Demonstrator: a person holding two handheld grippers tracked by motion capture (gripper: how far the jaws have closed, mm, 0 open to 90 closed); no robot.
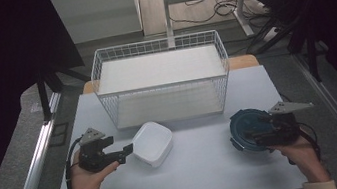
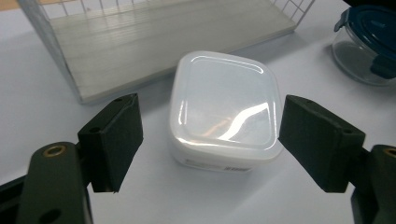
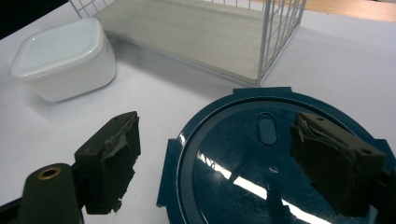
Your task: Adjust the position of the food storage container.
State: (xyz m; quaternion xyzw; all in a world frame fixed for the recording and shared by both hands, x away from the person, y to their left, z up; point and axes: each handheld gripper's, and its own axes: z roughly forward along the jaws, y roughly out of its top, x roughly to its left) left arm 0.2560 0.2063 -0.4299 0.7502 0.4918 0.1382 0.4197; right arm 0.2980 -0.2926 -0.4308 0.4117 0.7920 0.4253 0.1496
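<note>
A white square container (image 1: pixel 152 143) with a glossy lid (image 2: pixel 224 105) sits on the table in front of the wire rack. My left gripper (image 1: pixel 119 148) is open at its left corner. In the left gripper view the jaws (image 2: pixel 212 119) stand wide on either side of the container's near end, with small gaps to it. A round glass container with a dark blue clip lid (image 1: pixel 246 128) stands at the right. My right gripper (image 1: pixel 257 135) is open low over that lid (image 3: pixel 261 158), one jaw past its left rim, the other above its right part.
A white two-level wire rack (image 1: pixel 161 78) stands at the back middle of the pale table (image 1: pixel 204 180); both its shelves are bare. The glass container (image 2: pixel 369 44) also shows to the right in the left gripper view. Dark floor and metal rails flank the table.
</note>
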